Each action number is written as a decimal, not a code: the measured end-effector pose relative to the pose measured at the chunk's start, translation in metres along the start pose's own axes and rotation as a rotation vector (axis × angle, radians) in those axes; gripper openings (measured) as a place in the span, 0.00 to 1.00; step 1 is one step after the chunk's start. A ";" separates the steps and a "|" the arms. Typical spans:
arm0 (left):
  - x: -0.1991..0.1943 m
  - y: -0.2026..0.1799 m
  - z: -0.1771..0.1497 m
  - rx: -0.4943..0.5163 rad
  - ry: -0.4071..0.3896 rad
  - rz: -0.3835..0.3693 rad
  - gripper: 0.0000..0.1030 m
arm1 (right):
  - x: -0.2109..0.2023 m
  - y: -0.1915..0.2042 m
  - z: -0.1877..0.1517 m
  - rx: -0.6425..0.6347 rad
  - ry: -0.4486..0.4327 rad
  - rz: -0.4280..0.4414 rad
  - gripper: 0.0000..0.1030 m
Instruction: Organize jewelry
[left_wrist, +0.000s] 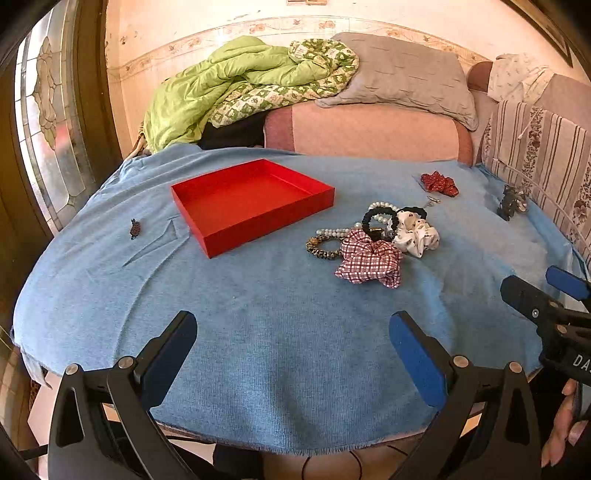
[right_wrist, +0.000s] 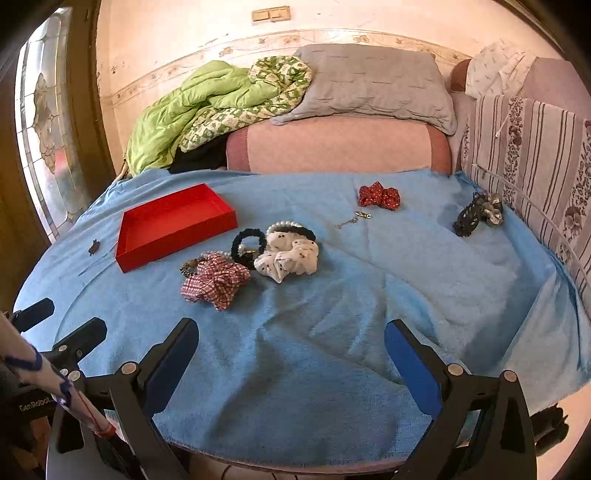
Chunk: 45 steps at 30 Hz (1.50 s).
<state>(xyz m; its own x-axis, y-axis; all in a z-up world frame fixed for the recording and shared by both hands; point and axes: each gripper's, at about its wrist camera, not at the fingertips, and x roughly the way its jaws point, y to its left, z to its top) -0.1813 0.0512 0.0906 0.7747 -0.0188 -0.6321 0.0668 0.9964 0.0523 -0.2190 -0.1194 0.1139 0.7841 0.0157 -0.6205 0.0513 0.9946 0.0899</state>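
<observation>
Right wrist view: right tool (right_wrist: 291, 354) spread wide and holding nothing over the near blue cloth (right_wrist: 295, 387), checked scrunchie (right_wrist: 216, 280) ahead and to the left, nearer this tool than the left tool (left_wrist: 293, 349), likewise wide and unloaded. Beyond, cream scrunchie (right_wrist: 290, 254), pearl strand (right_wrist: 282, 225), empty red tray (right_wrist: 173, 225) further left, long axis slanting away rightward. Legible: "GenRobot" on the left tool body, partial "DA" on the right.

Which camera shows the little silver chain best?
The right wrist view: the silver chain lies alone on bare blue cloth, its whole length visible. In the left wrist view it is smaller, a short glint beside the pearl beads.
</observation>
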 end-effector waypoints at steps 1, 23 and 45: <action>0.001 0.000 0.000 0.002 0.001 0.000 1.00 | 0.001 0.000 -0.001 -0.001 0.004 -0.001 0.99; 0.013 -0.004 -0.008 0.023 0.040 -0.003 1.00 | 0.012 0.001 -0.007 -0.017 0.048 -0.019 0.99; 0.013 -0.002 -0.009 0.024 0.041 -0.006 1.00 | 0.014 -0.003 -0.009 -0.010 0.055 -0.025 0.99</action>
<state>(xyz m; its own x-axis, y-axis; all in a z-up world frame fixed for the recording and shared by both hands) -0.1772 0.0497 0.0755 0.7479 -0.0209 -0.6634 0.0867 0.9940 0.0664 -0.2138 -0.1208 0.0983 0.7475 -0.0037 -0.6643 0.0637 0.9958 0.0661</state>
